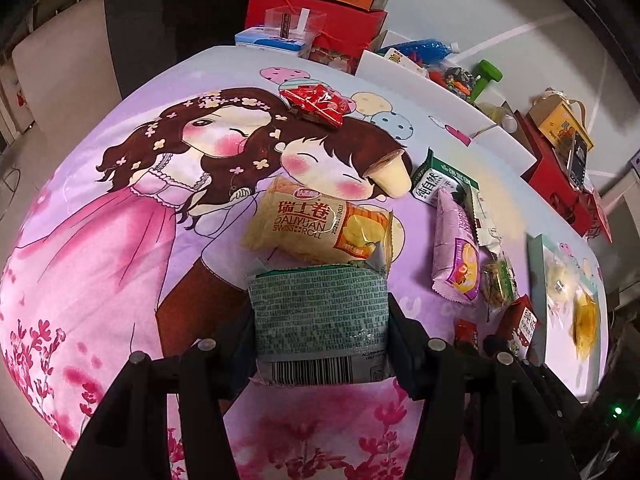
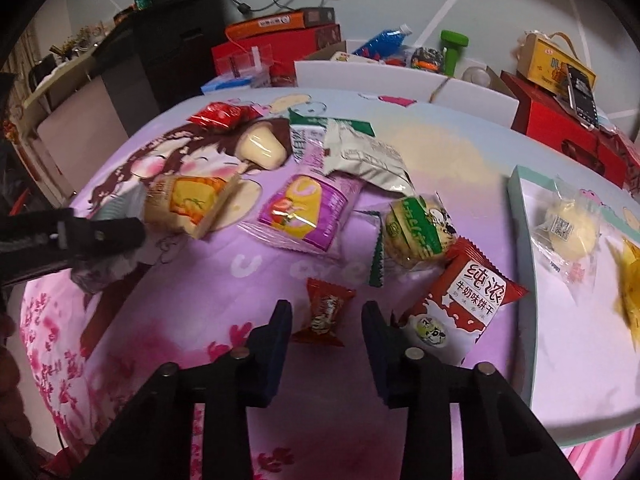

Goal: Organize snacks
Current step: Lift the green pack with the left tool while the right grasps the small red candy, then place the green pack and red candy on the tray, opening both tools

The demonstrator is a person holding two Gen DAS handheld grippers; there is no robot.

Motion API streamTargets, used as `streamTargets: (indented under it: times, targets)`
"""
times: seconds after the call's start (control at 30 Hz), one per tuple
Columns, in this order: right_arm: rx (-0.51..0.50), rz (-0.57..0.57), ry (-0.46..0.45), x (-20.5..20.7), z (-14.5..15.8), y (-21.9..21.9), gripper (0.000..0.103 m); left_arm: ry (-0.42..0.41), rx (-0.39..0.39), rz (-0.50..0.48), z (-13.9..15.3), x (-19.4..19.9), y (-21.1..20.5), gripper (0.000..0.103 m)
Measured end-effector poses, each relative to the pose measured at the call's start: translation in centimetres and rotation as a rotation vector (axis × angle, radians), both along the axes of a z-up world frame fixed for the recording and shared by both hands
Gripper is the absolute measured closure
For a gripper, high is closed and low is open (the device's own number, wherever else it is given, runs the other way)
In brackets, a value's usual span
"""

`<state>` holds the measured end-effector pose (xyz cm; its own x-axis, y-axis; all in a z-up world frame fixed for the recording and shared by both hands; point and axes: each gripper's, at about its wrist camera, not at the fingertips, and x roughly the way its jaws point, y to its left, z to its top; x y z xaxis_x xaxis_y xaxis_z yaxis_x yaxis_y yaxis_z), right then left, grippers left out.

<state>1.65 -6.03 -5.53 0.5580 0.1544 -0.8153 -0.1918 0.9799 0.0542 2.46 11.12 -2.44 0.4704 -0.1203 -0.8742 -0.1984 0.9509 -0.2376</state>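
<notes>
Centrally, the left gripper is clamped on a green-grey snack packet, held above the cartoon-print cloth. The right gripper has its fingers apart, flanking a small red candy lying on the cloth without pressing it. A white tray sits right.

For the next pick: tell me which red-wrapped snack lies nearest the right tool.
The small dark-red candy, lying between the right tool's open jaws. The red biscuit packet sits just beside; the red pouch lies far back.
</notes>
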Motion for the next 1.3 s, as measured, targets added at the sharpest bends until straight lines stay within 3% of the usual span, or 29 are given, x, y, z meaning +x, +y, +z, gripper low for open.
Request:
streamTargets:
  times: [0.37, 0.83, 1.3]
  targets:
    - [-0.022, 0.033, 0.020, 0.3, -0.8, 0.9, 0.085, 0.006, 0.000, -0.026, 0.0, 0.2, -0.4, 0.044]
    - [0.032, 0.030, -0.062, -1.1, 3.8, -0.6, 0.085, -0.042, 0.031, -0.053, 1.6, 0.6, -2.0, 0.044]
    - [0.036, -0.169, -0.089, 0.1, 6.8, -9.4, 0.085, -0.083, 0.088, -0.271, 4.2, 4.8, -12.9, 0.044]
